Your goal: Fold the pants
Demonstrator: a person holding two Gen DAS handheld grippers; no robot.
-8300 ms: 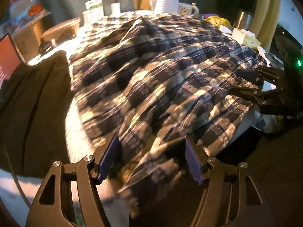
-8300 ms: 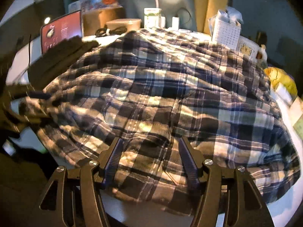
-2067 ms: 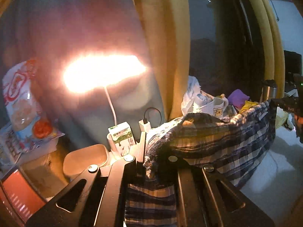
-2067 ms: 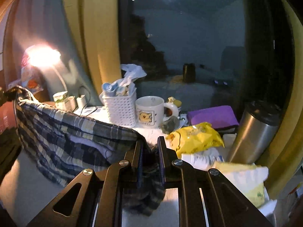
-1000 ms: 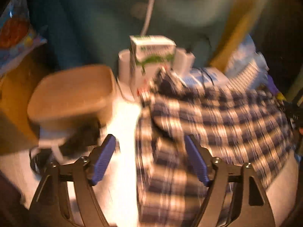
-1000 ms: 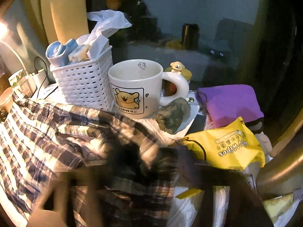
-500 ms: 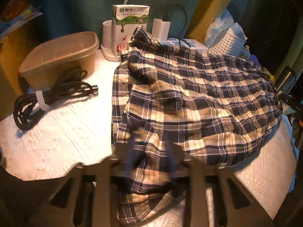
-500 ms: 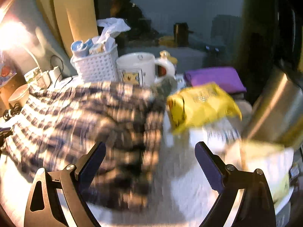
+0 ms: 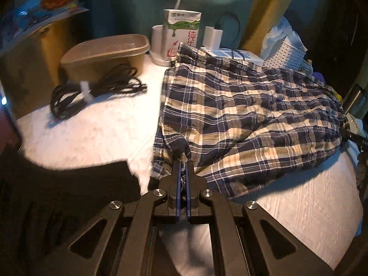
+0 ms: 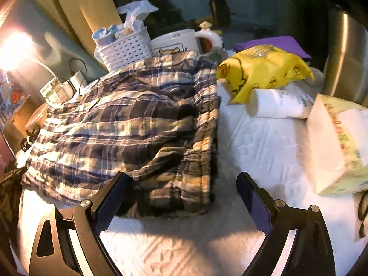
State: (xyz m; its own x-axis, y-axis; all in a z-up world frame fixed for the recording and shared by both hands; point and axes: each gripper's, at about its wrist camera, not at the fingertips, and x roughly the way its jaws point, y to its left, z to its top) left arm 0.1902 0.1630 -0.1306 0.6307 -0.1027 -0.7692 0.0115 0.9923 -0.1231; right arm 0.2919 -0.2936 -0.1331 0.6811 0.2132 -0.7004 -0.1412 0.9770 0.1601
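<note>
- I see the pants [image 9: 250, 115] lying folded across the middle of the white table [image 9: 92, 124].
- My left gripper [image 9: 183, 161] has just closed its jaws on the hem at lower centre.
- My right gripper [image 10: 184, 184] hangs wide open over the waistband corner, gripping nothing.
- Upper right: basket [image 10: 124, 50], mug [image 10: 177, 42], yellow bag [image 10: 264, 69].

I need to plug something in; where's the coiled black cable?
In the left wrist view, the coiled black cable lies on the white table, left of the plaid pants, before the brown container.

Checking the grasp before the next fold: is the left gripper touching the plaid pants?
Touching. The left wrist view shows the left gripper closed on the near edge of the plaid pants, cloth bunched between its fingers.
</note>
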